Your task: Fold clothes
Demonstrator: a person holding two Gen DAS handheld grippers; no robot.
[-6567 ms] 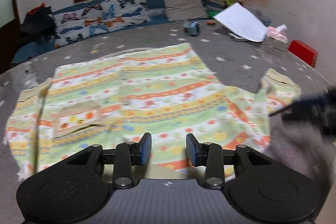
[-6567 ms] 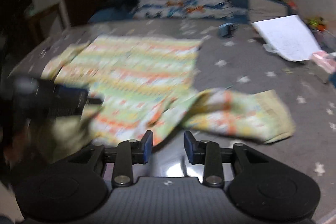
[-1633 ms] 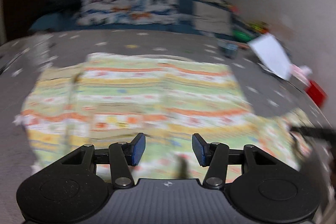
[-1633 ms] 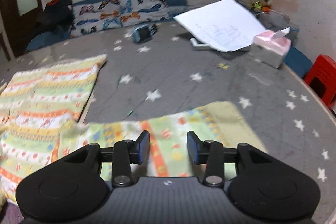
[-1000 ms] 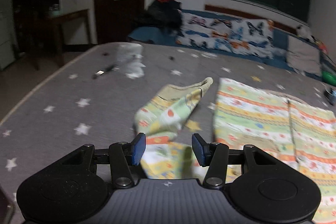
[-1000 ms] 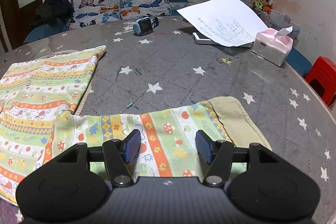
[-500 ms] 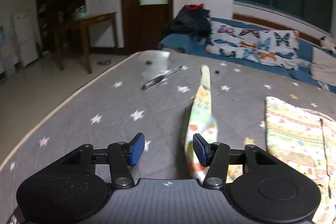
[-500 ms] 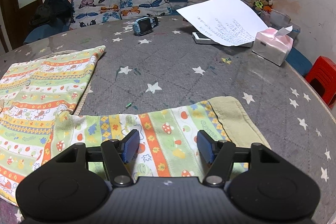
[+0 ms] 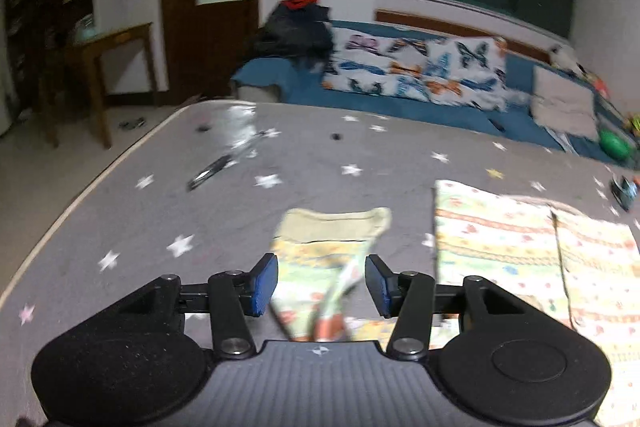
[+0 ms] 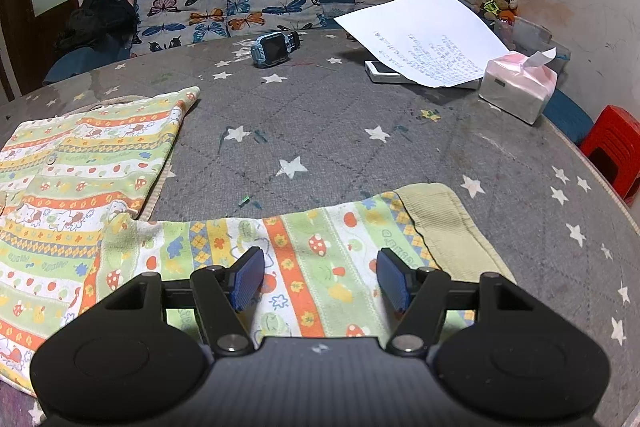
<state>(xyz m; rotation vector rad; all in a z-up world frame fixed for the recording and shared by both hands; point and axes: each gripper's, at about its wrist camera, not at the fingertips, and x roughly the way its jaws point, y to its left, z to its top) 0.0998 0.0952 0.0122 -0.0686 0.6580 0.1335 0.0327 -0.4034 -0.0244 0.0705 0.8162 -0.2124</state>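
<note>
The patterned shirt [image 10: 76, 187] is laid flat on the star-printed grey bench [image 10: 340, 131], its body spread out ahead and to the left of the right tongs [image 10: 320, 277]. Its right sleeve [image 10: 320, 247] is stretched straight out across the bench, directly below and just ahead of the right tongs, with the plain ribbed cuff [image 10: 444, 227] lying to their right. The right tongs are held wide apart above the sleeve, and nothing is gripped between them. In the left wrist view, the left sleeve [image 9: 320, 267] is seen rumpled and partly raised between the blue pads of the left tongs [image 9: 322, 285], its cuff end [image 9: 336, 223] pointing away from them; the tongs are spread wide and no contact with the cloth can be made out, though the frame is blurred. The shirt body [image 9: 520, 247] lies to the right of the left tongs. By the look of things, only the laying-out has been done: no fold is seen in the body, and both sleeves are yet to be brought in over it. Further ahead of the right tongs, a blue watch [image 10: 276, 47], a sheet of paper [image 10: 420, 43] and a tissue pack [image 10: 516, 87] are set well clear of the shirt.
</note>
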